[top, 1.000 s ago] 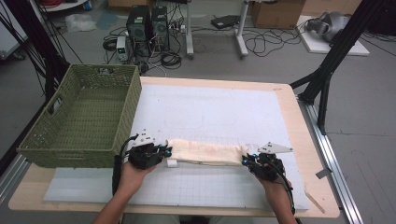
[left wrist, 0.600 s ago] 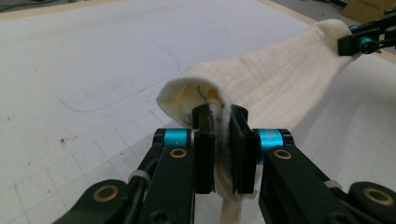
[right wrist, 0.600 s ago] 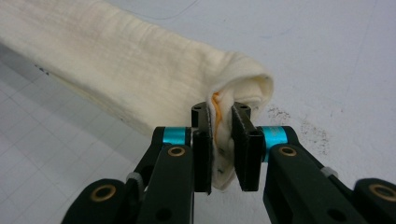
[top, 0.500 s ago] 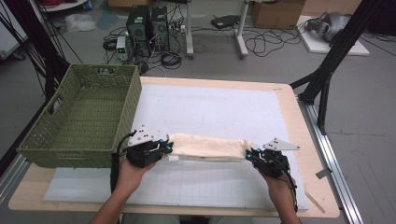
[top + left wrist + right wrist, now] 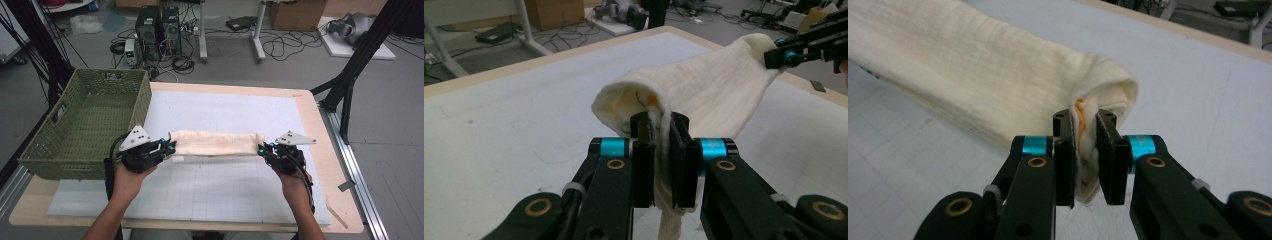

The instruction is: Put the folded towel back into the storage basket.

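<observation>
Holding a folded cream cloth by its two short ends, stretched between the left gripper and the right gripper just above the front half of the desk. Left gripper view: jaws pressed together on a bunched end of the fabric, a loose tail hanging below the jaws. Right gripper view: jaws pinching the other end, several layers and a thin orange seam squeezed between the pads.

Handling, judged: light, soft, limp woven cotton, no stiffness at all, so it sags and folds wherever unsupported. Not fragile, not slippery; the weave gives good friction to the pads. Folded layers can slide apart if only the outer layer gets caught, so grab through the full thickness at the ends or corners, as now. Keeping light tension between both grippers should keep the fold flat; slack probably lets the roll open up.

Surface: white gridded mat covering a pale wood desk, flat, nothing to snag on. A green woven basket sits at the left edge, touching nothing, open top, near the left gripper.

Room: grey floor behind, computer towers, loose cables, cardboard boxes, black stand legs at the right.
</observation>
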